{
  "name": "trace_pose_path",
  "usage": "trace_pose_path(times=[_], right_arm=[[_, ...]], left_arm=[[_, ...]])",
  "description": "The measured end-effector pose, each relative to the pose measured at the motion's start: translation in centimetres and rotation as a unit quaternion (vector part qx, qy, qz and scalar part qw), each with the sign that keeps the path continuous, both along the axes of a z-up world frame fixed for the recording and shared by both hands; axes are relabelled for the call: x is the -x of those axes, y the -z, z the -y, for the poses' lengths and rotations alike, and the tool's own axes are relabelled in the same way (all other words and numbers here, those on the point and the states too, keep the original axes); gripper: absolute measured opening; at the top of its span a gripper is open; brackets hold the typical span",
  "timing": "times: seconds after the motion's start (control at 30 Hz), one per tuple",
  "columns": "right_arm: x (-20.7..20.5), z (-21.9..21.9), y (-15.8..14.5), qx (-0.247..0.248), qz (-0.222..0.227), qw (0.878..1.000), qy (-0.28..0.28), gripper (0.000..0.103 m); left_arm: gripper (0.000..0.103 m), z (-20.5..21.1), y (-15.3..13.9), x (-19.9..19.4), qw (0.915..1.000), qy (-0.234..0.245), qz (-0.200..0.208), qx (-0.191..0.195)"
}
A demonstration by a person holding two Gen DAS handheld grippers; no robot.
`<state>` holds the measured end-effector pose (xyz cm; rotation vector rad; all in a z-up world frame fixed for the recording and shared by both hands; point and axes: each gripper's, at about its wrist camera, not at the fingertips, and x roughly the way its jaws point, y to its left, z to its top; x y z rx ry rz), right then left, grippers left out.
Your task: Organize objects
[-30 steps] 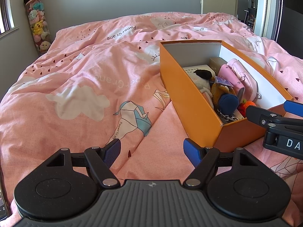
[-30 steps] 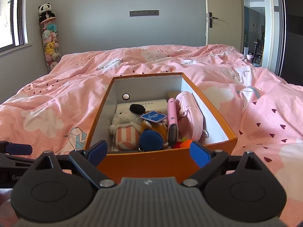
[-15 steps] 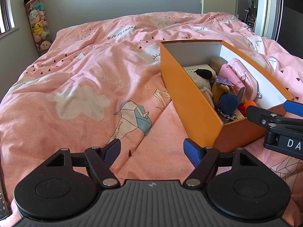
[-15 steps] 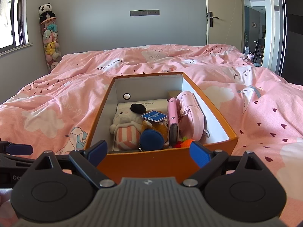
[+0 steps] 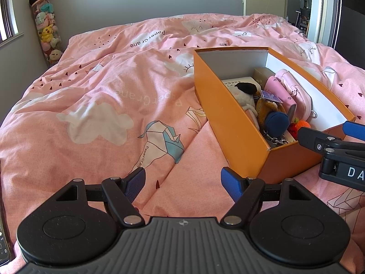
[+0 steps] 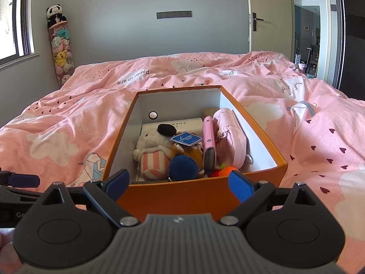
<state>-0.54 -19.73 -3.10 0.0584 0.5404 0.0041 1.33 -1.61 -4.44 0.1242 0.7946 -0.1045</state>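
The open orange cardboard box (image 6: 200,196) lies on the pink patterned duvet (image 5: 102,105), filled with small plush toys (image 6: 155,150). The right gripper (image 6: 180,185) is wide at its near wall; the left gripper (image 5: 182,182), wide, empty, hovers at the box's nine o'clock.

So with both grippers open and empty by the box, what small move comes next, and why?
Probably ease the right gripper forward over the box rim toward the blue pouch: it is nearest, on top and unobstructed, while the left gripper faces only bedding.
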Motion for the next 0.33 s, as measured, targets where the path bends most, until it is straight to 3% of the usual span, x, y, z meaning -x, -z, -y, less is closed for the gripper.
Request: trace_pose_path(times=[0.33], right_arm=[[-0.02,-0.08,-0.05,0.001,-0.003,1.0,0.002,0.094]], left_arm=[[0.088,-0.22,-0.14,0.11,1.0,0.003,0.002,0.006]])
